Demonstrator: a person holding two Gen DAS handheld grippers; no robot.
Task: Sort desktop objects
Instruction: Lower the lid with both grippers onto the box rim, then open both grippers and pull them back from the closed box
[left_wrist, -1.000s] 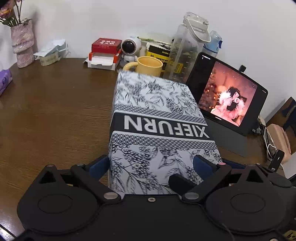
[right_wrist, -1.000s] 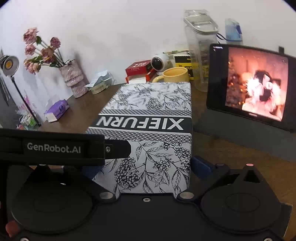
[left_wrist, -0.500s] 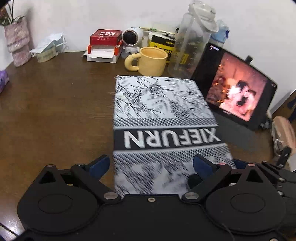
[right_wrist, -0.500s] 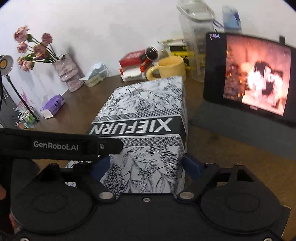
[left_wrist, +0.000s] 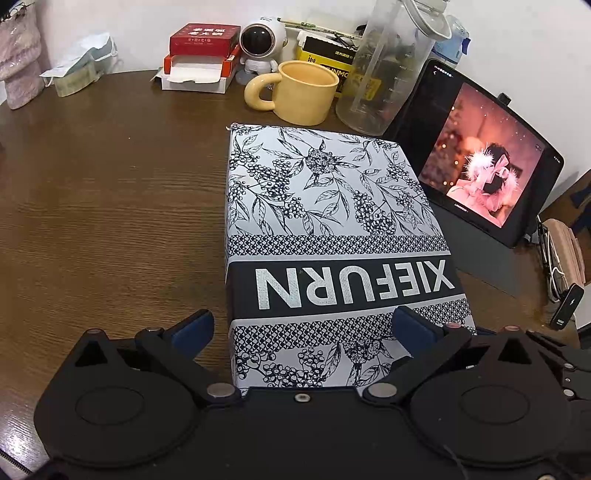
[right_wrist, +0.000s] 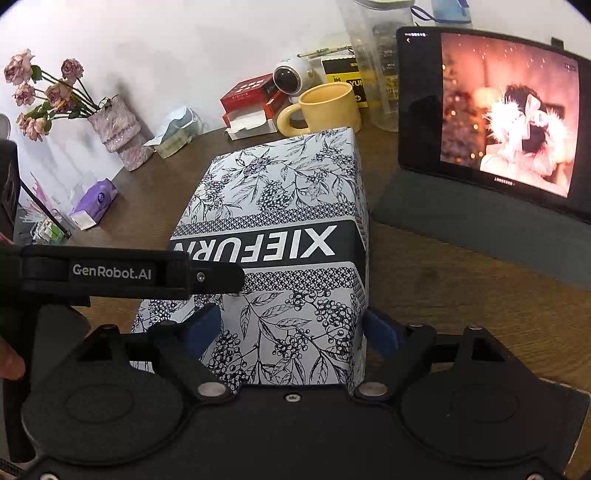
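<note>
Straddling the box (left_wrist: 332, 236) edges, both hand-held grippers spread (left (left_wrist: 303, 328), right (right_wrist: 291, 328)), bare desk (left_wrist: 110, 206) leftward

wood desk (left_wrist: 110, 221): patterned box (left_wrist: 325, 229), mug (left_wrist: 299, 92), tablet (left_wrist: 480, 162)

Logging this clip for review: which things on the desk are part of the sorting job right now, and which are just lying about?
In play:
- patterned XIEFURN box
- left gripper, open around the box's near end
- right gripper, open around the same end

Lying about:
- yellow mug
- tablet
- clear bottle
- red box
- astronaut figure
- flower vase
</note>
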